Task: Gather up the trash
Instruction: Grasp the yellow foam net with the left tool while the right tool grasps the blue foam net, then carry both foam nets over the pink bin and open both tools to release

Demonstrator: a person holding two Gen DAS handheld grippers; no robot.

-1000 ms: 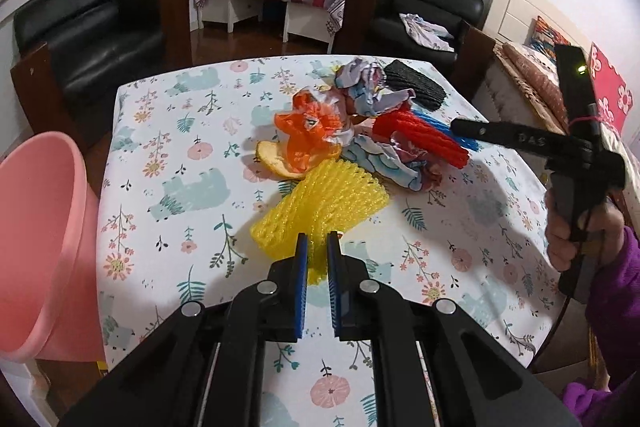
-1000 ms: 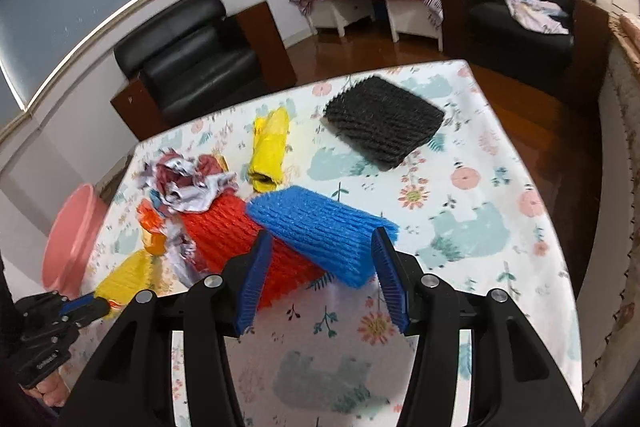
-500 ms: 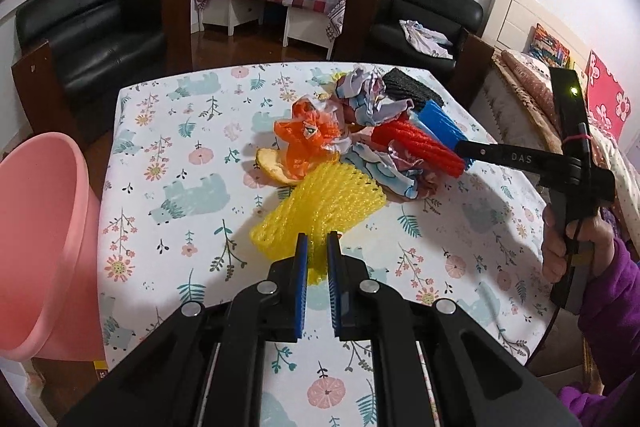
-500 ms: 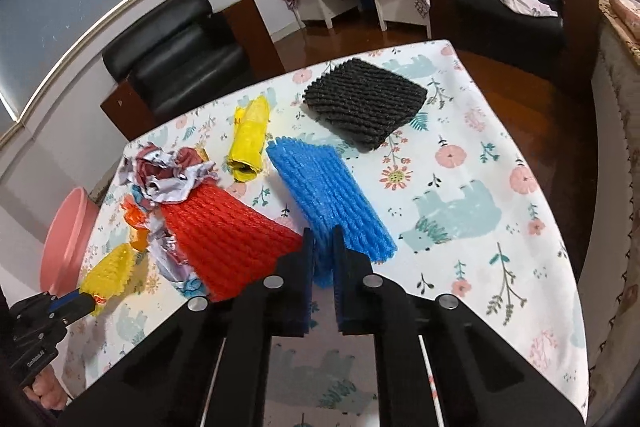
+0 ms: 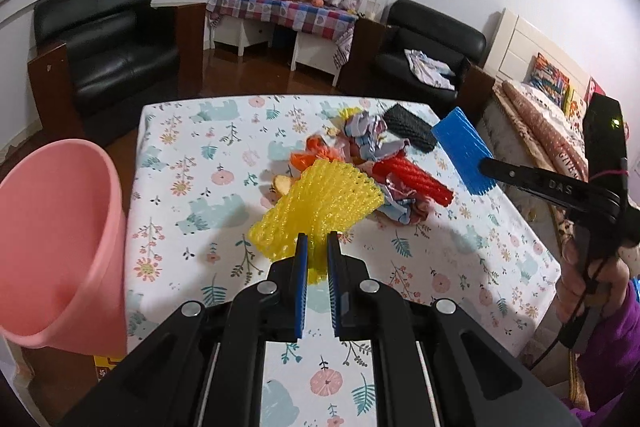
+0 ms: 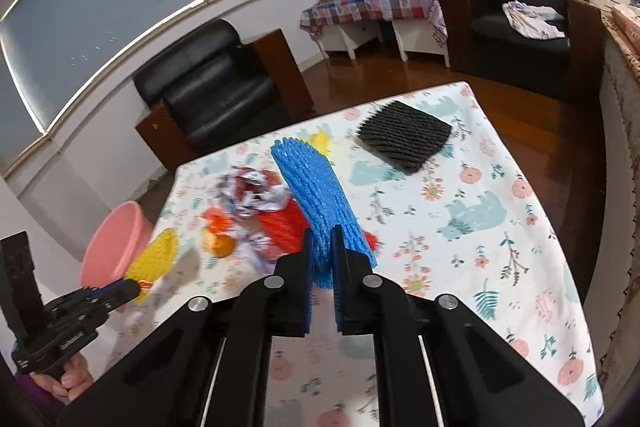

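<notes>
Fingers (image 5: pixel 299 259) on my left gripper (image 5: pixel 317 283) were pinched on the near edge of the yellow foam net (image 5: pixel 316 211), lifted clear of the bench (image 5: pixel 188 147). Right gripper (image 6: pixel 322 279) had just been closing and its fingers were clamped on the near end of the blue foam net (image 6: pixel 316 199), which hung off the cloth too.

Step in hand, as I read it: carry both nets to the pink bin (image 5: pixel 56 243). It stood off the bench's left edge, mouth tilted toward me. To do it well I'd keep both grips firm, since foam mesh is springy and could slip, and I'd take the yellow one across first because it was nearer the bin. I'd release only once over the mouth.

Left on the bench: red foam net (image 5: pixel 416 179), crumpled wrappers (image 5: pixel 368 135), orange plastic scrap (image 5: pixel 316 151), all bunched together mid-bench. Black foam net (image 6: pixel 404 135) lay apart near the far corner. Nothing sat between the yellow net and the bin. The blue net would have to pass above the pile, and a low carry could drag wrappers along.
</notes>
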